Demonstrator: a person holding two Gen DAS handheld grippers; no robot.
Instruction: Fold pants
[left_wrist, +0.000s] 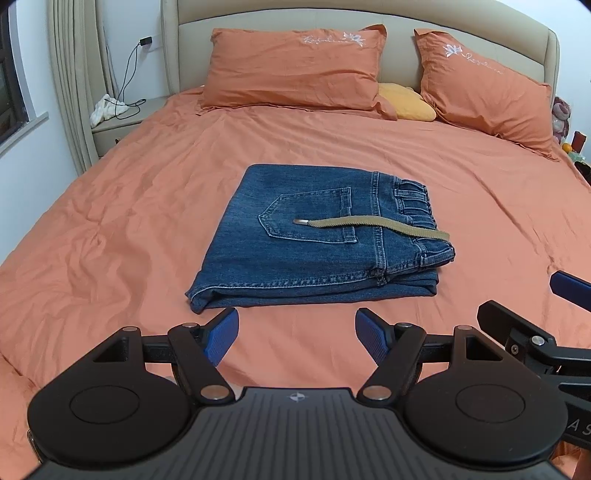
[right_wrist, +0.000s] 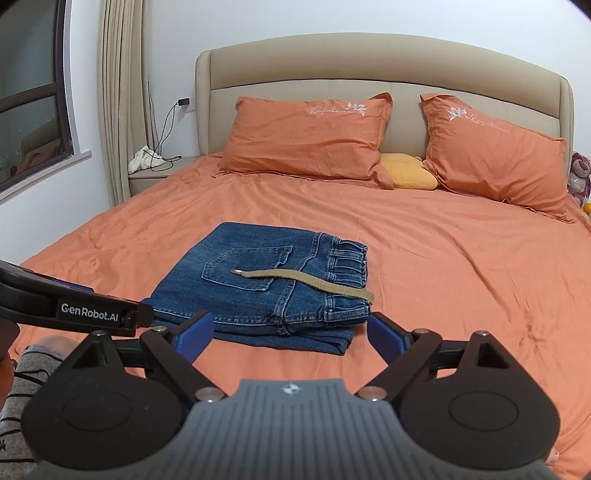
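Pants (left_wrist: 317, 229) folded, waistband rightward

A home bedroom. A bed (right_wrist: 443, 258) with orange sheet, pillows (right_wrist: 310, 136) and padded headboard (right_wrist: 388, 62). Curtains (right_wrist: 122, 92) hang beside a window (right_wrist: 33, 92).

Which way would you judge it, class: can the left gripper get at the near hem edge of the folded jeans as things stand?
Probably yes. The left gripper is open and empty, with only bare orange bedsheet between its fingertips and the near edge of the folded jeans. The right gripper sits off to the side, not in the path.
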